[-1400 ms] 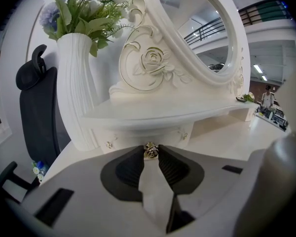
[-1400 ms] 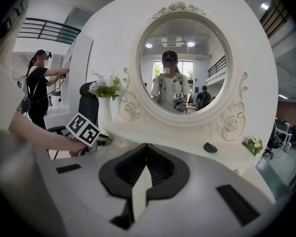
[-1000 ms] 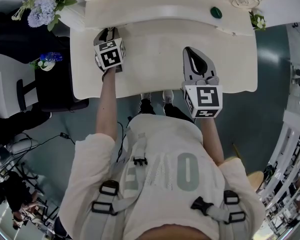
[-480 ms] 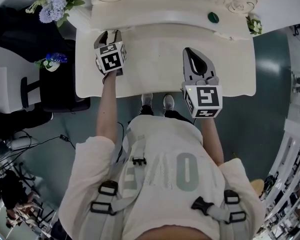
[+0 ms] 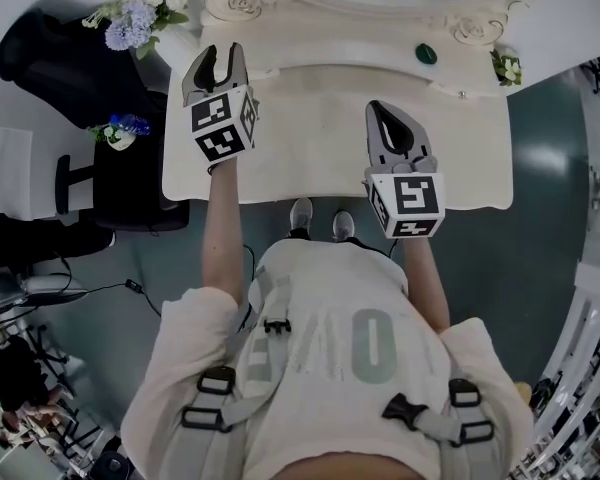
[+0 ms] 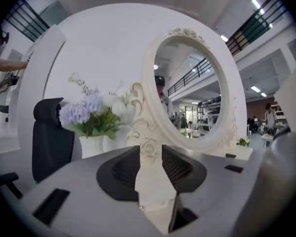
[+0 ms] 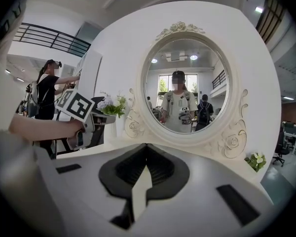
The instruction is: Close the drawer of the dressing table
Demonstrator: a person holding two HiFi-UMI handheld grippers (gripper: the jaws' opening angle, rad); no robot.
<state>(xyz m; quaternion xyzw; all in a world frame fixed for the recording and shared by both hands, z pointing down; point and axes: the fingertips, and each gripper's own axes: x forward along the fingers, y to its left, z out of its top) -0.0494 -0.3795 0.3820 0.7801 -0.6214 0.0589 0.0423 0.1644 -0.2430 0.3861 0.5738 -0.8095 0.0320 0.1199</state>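
Drawer: none protrudes past counter [image 5: 310, 148] front edge; judged pushed in. Its front face is hidden beneath top, so full seating unverifiable.
Left gripper [image 5: 220, 56] high over counter's left; jaws apart, just been closing, nothing between.
Right gripper [image 5: 378, 106] over counter; jaws together, empty.
Risk: left gripper near flowers [image 5: 140, 13] and mirror frame [image 6: 137, 113]; careless swing knocks them.

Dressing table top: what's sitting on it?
An oval mirror, a vase of flowers at its left, a small dark green object and a little flower sprig at right. The left gripper and right gripper hide the patches beneath them.
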